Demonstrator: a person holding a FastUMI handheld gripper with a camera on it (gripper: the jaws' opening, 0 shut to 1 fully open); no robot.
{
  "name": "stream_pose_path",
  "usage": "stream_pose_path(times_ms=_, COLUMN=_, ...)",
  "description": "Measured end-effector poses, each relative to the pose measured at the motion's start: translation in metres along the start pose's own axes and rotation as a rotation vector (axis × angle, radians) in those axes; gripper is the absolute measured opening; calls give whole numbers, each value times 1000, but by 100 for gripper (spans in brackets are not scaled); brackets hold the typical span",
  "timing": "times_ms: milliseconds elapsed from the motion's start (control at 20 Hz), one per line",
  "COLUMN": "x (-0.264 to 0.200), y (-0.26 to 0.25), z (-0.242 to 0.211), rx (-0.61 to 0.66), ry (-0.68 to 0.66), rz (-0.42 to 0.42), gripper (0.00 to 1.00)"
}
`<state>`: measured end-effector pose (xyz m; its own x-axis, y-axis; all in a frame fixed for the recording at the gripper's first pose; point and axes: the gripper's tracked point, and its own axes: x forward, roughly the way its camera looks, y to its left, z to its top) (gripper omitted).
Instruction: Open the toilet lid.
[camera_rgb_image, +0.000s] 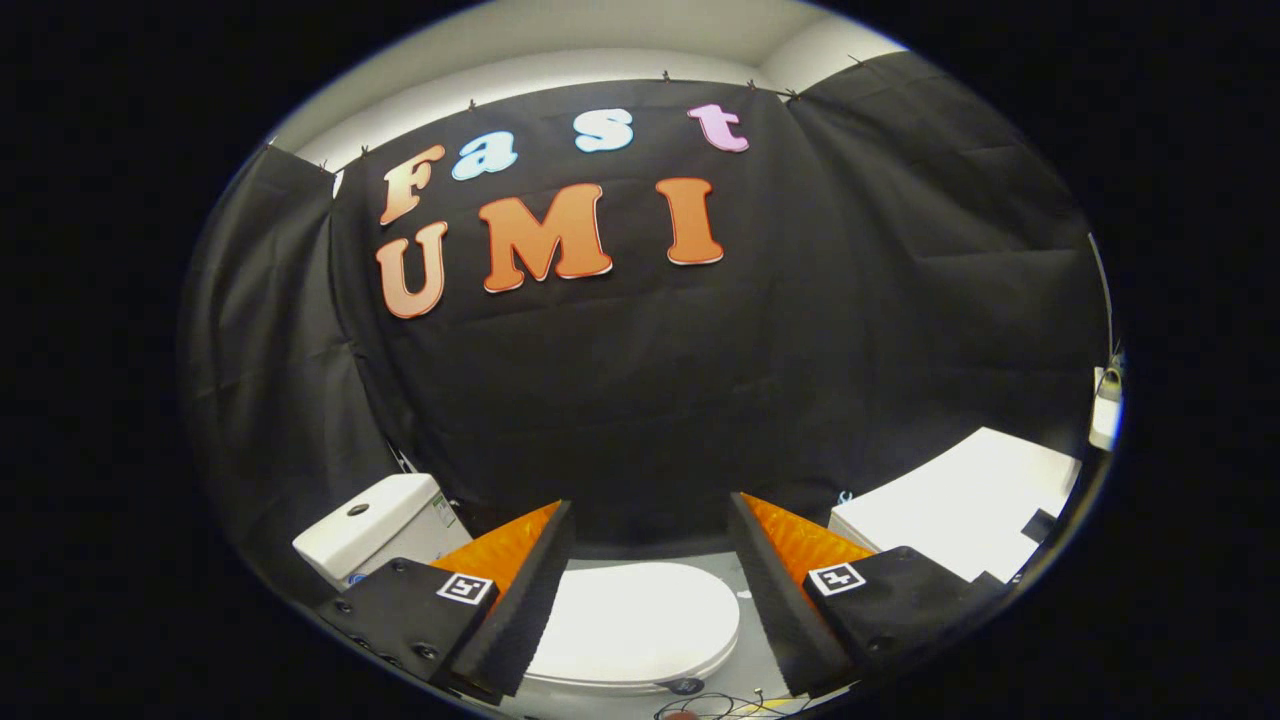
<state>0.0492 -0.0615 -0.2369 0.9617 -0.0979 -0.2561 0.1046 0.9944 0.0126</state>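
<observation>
Black cloth (640, 380) hangs as the booth's wall ahead of us and wraps round both sides, with a pale ceiling strip above it. Below, we see a light grey floor (745, 680) on which the toilet stands.

Our gripper (650, 525) has its two fingers spread wide apart, gripping nothing; each finger carries a small square marker near its base.

The toilet lid (635, 620) lies down flat and closed over the bowl, showing in the gap between the fingers and somewhat below them, apart from both. Its rounded front points toward the right finger. The white cistern (375, 525) sits beyond the left finger, with a round button on its top, so the toilet lies sideways across our line of sight.

Beyond the right finger we see a white box-like cabinet (965, 500) against the cloth. Just under the lid, near us, some thin cables (715, 708) lie on the floor.
</observation>
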Motion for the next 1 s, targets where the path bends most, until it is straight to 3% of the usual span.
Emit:
stream_pose_path(times_ms=500, x=39, y=-45, z=-150, rx=117, ry=216, rz=-28, gripper=99)
stream_pose_path(times_ms=1000, x=41, y=-91, z=-294, rx=377, ry=447, rz=-68, gripper=99)
